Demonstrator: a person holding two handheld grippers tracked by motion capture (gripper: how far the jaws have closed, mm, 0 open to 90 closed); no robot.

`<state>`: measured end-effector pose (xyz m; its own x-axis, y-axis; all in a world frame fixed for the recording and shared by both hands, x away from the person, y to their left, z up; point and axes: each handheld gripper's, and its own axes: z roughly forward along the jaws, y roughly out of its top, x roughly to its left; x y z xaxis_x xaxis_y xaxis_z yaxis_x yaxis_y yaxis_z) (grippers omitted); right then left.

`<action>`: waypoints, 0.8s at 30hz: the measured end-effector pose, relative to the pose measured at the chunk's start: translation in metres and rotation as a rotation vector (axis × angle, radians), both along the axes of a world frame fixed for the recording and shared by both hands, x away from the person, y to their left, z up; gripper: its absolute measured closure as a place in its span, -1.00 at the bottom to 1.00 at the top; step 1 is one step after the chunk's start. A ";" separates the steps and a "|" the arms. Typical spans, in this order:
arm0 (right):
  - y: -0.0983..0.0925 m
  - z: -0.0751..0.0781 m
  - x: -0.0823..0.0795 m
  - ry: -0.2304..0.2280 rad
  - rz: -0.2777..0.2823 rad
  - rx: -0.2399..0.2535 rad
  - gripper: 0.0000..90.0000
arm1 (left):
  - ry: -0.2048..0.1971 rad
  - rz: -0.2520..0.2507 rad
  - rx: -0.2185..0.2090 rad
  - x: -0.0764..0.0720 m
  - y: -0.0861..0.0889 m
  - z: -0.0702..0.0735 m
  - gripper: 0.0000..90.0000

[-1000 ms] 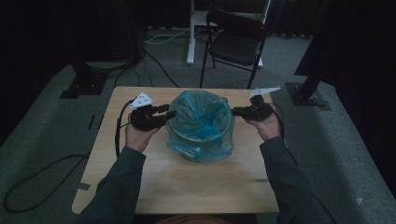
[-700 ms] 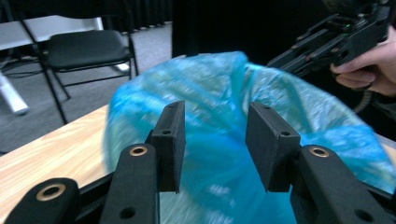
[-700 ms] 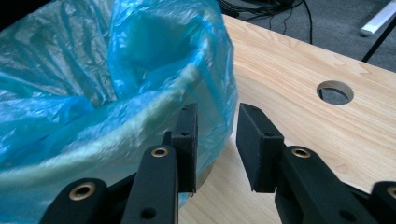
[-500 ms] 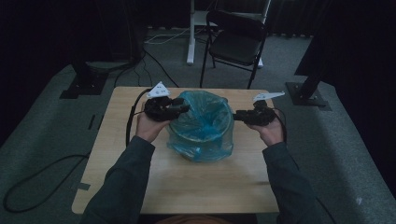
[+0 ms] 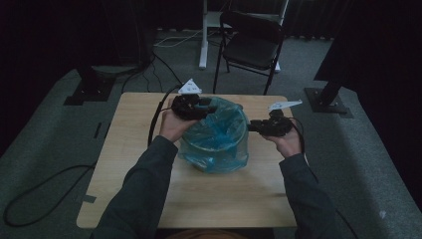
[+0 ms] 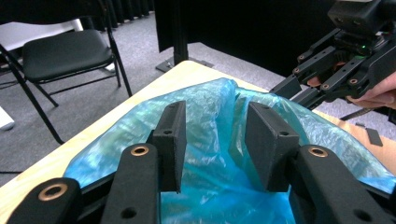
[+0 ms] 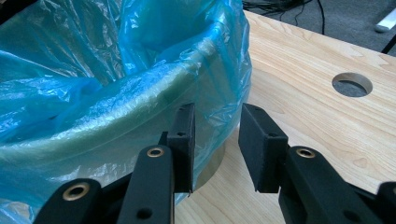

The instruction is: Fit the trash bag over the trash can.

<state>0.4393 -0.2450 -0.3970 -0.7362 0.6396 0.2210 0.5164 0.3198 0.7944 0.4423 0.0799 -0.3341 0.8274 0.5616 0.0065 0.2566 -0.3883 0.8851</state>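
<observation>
Fitting a blue bag [image 5: 215,137] into a bin [image 7: 116,123], both grippers stood apart: left gripper [image 6: 215,135] over its rim, right gripper [image 7: 215,140] beside it, having just opened; the liner hung partly draped, not yet smoothed.

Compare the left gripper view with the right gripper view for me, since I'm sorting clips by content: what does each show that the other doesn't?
Left gripper view alone: a black folding chair on grey carpet, and the other hand-held gripper reaching in from the far side of the bin. Right gripper view alone: a round hole in the wooden tabletop and the bin's rim under the plastic. Both: the blue bin liner and a pair of open black jaws.
</observation>
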 end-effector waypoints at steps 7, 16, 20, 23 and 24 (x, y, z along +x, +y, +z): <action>-0.003 -0.001 -0.002 -0.002 0.002 0.004 0.46 | 0.000 0.025 0.103 0.012 -0.017 -0.007 0.30; 0.001 -0.004 -0.001 0.003 0.010 0.007 0.45 | 0.011 0.018 0.160 0.022 -0.035 -0.008 0.29; 0.002 -0.004 -0.001 0.003 0.017 0.008 0.45 | 0.027 0.022 0.251 0.028 -0.044 -0.015 0.28; 0.002 -0.005 -0.001 0.005 0.020 0.007 0.44 | 0.023 0.029 0.308 0.030 -0.049 -0.018 0.28; 0.002 -0.005 -0.001 0.005 0.019 0.008 0.44 | 0.020 0.032 0.328 0.030 -0.050 -0.019 0.28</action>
<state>0.4382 -0.2432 -0.4017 -0.7474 0.6235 0.2295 0.5139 0.3235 0.7945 0.4728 0.0296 -0.3529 0.8109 0.5581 0.1758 0.2892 -0.6434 0.7088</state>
